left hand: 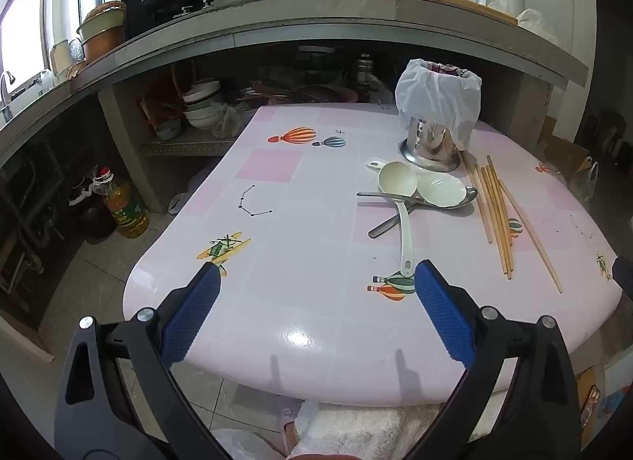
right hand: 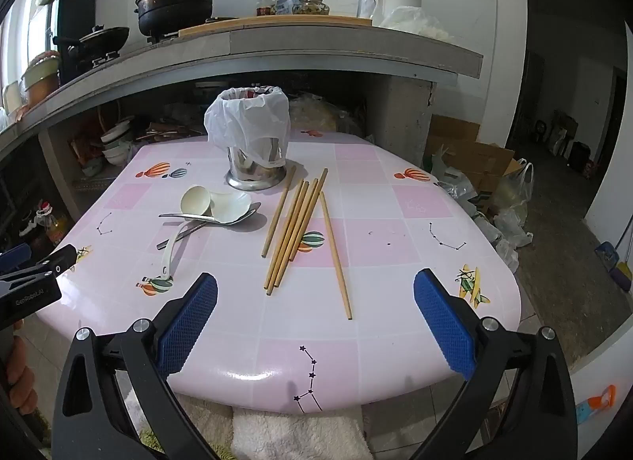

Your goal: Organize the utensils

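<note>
On the pink tiled table (left hand: 300,317) (right hand: 379,246) lie several wooden chopsticks (left hand: 496,214) (right hand: 294,228), a white ladle (left hand: 399,191) (right hand: 186,222), a white spoon (left hand: 439,191) (right hand: 229,206) and metal spoons (left hand: 395,198) (right hand: 205,217) in a small heap. Behind them stands a metal utensil holder (left hand: 431,143) (right hand: 255,167) draped with a white plastic bag (left hand: 439,99) (right hand: 249,123). My left gripper (left hand: 316,282) hovers open over the table's near left edge, nothing between its blue pads. My right gripper (right hand: 315,293) is open too, just short of the chopsticks' near ends.
A grey kitchen counter (left hand: 316,20) (right hand: 277,52) with pots, bottles and an appliance runs behind the table. Bowls sit on the shelf under it. An oil bottle (left hand: 124,208) stands on the floor at left. Cardboard boxes and bags (right hand: 486,179) crowd the right side.
</note>
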Motion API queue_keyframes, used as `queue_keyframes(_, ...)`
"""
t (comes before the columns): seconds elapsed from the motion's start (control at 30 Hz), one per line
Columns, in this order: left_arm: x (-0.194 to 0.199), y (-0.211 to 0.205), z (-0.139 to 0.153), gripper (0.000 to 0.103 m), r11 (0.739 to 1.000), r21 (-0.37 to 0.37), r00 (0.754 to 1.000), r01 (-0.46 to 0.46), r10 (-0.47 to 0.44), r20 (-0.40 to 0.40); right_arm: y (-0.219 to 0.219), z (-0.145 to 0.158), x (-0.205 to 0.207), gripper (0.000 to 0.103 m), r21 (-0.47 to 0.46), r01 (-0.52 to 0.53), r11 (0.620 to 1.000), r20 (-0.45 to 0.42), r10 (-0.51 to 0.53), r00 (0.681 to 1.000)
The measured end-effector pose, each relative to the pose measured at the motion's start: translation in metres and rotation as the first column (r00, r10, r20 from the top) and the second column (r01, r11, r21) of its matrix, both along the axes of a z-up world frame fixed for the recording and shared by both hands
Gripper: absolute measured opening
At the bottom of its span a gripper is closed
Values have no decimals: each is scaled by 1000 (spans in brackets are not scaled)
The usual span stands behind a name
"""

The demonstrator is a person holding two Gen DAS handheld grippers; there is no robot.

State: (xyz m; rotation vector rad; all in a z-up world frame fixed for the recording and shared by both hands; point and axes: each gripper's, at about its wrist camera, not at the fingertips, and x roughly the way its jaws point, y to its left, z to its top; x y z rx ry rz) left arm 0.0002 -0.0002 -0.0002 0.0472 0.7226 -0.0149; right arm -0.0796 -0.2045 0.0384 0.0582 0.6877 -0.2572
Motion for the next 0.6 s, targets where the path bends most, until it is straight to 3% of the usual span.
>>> queue_keyframes(0.6,0,0,0,95,1000,3,1000,0,0,6,-1,0,-1,97,3,1,1000,5,-1,1000)
